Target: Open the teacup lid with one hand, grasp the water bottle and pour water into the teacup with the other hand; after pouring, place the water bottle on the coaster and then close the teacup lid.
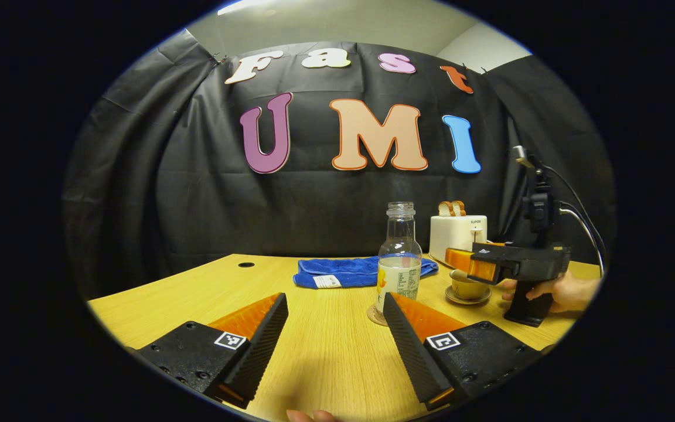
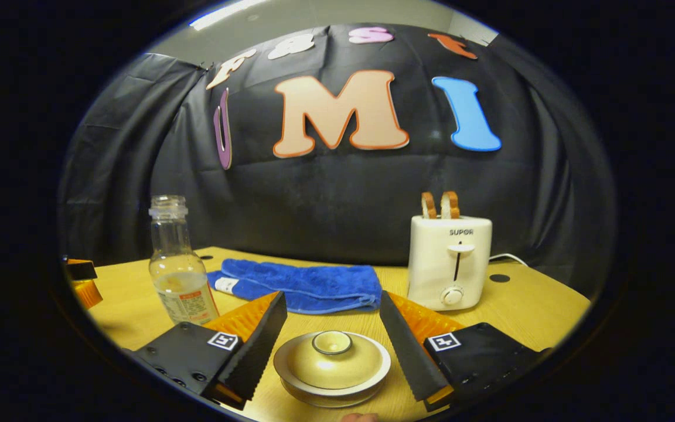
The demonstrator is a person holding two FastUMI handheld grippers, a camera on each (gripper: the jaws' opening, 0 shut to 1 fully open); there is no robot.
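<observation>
Both hand-held grippers hover open over the light wooden desk [image 1: 326, 351], the lid on the teacup.

Taking the clear glass water bottle [image 1: 399, 264] as landmark: it stands upright on a round coaster [image 1: 374, 316], the folded blue cloth [image 2: 308, 284] just behind it, the white toaster [image 2: 450, 264] with two bread slices behind and to its right. The left hand-held gripper [image 1: 334, 328] gapes wide before the bottle, gripping nothing. To the bottle's right sits the beige lidded teacup [image 2: 331, 366] on its saucer, lying between the spread fingers of the right hand-held gripper [image 2: 331, 337], untouched.
</observation>
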